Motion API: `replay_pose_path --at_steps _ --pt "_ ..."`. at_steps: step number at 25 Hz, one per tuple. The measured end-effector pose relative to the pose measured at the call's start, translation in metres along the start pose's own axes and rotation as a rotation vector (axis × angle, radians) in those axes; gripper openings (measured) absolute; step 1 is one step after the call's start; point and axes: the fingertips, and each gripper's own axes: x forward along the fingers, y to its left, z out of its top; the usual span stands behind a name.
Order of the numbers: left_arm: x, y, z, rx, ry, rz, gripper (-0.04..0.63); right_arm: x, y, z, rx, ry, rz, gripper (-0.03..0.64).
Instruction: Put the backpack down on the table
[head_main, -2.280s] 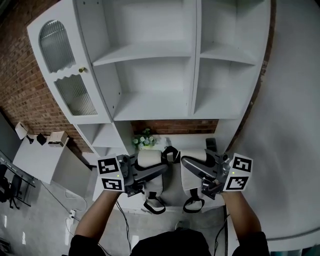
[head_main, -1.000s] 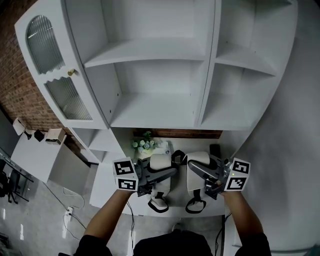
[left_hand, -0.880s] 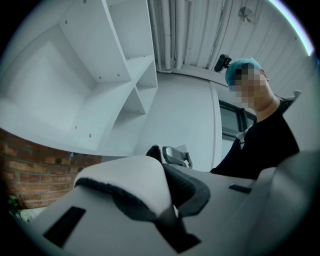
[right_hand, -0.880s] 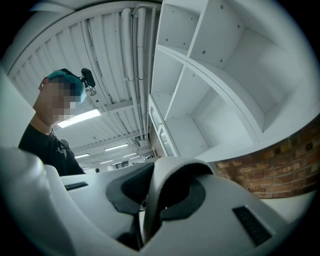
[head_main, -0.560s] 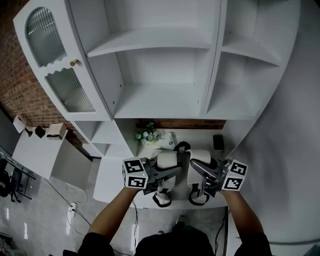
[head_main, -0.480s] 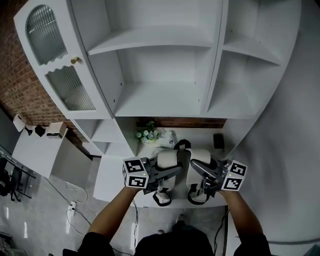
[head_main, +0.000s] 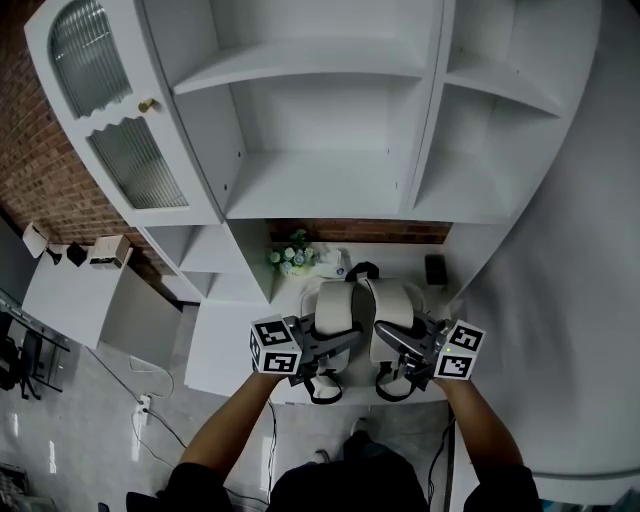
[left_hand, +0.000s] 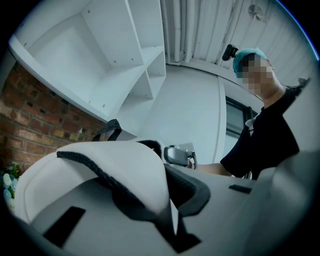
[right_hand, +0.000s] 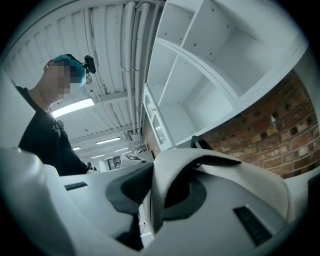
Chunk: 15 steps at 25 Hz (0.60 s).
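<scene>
Over the bench (head_main: 296, 300) the backpack (head_main: 352, 305) hangs just ahead of both jaws: lowering looks nearly done, though contact is unclear. The left gripper (head_main: 322, 352) and right gripper (head_main: 392, 350) each clamp a shoulder strap (left_hand: 115, 170) in narrow jaws. Next, settle it, then let both go.

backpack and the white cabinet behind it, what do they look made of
Backpack: smooth matte white skin over soft padding, probably faux leather or coated fabric; it curves without sharp creases. Its black edging looks like woven webbing. Cabinet: matte white painted or laminated board, judging by the flat panels and rows of small shelf-pin holes. Its door panes look like ribbed glass.
</scene>
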Motion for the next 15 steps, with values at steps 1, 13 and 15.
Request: replay_pose_path --at_steps 1,13,15 --pt "0.001 0.001 -0.003 0.006 -0.008 0.003 0.052 -0.001 -0.001 -0.006 0.005 0.008 0.001 0.067" --pt "0.014 0.022 -0.066 -0.105 0.013 0.027 0.054 -0.006 -0.027 -0.077 0.121 0.079 -0.021 0.067" --pt "0.015 0.028 -0.073 -0.112 0.021 0.046 0.054 -0.006 -0.033 -0.087 0.12 0.101 -0.028 0.067"
